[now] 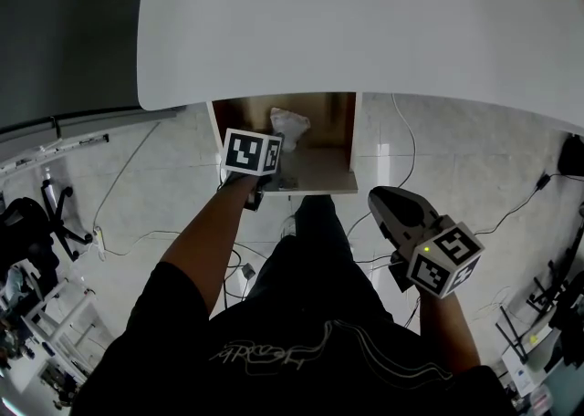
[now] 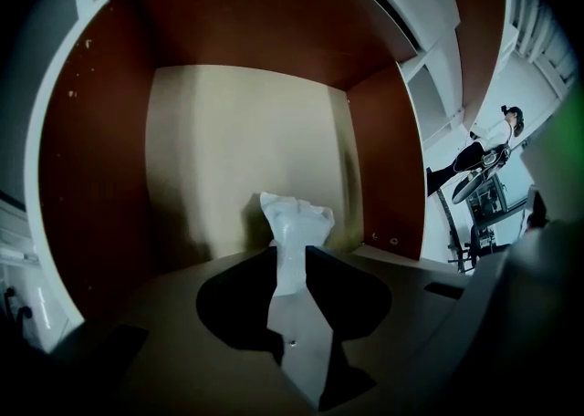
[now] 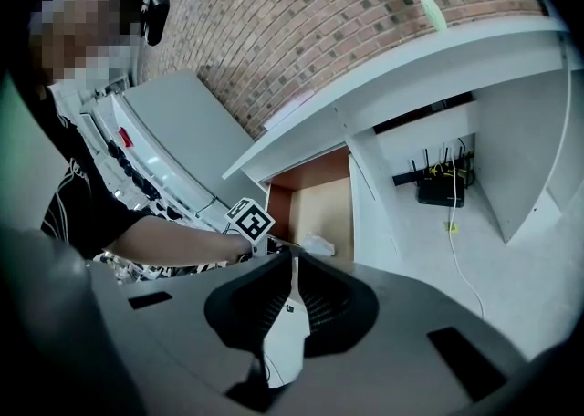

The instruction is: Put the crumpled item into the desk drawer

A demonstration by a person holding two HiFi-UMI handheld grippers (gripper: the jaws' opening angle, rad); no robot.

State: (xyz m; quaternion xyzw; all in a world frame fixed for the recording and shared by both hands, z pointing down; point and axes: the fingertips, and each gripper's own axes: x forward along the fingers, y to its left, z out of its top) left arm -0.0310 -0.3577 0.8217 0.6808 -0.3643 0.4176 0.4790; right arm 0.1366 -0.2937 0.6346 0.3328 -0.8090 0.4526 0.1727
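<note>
Crumpled item [image 2: 294, 218] stands upright in the open drawer [image 1: 319, 172], centre frame, just beyond left gripper [image 2: 291, 250]; jaws slightly parted, seemingly not pinching. Right gripper [image 3: 294, 252] closed, empty, farther off

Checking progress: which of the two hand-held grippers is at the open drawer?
The left hand-held gripper, reaching over the open brown-walled desk drawer toward the white crumpled item; the right hand-held gripper hangs outside it, above the floor.

Black short-sleeved shirt [image 1: 274, 350] with pale looping print; grey right gripper [image 1: 376, 197] with black-and-white marker cube [image 1: 444, 259]
</note>
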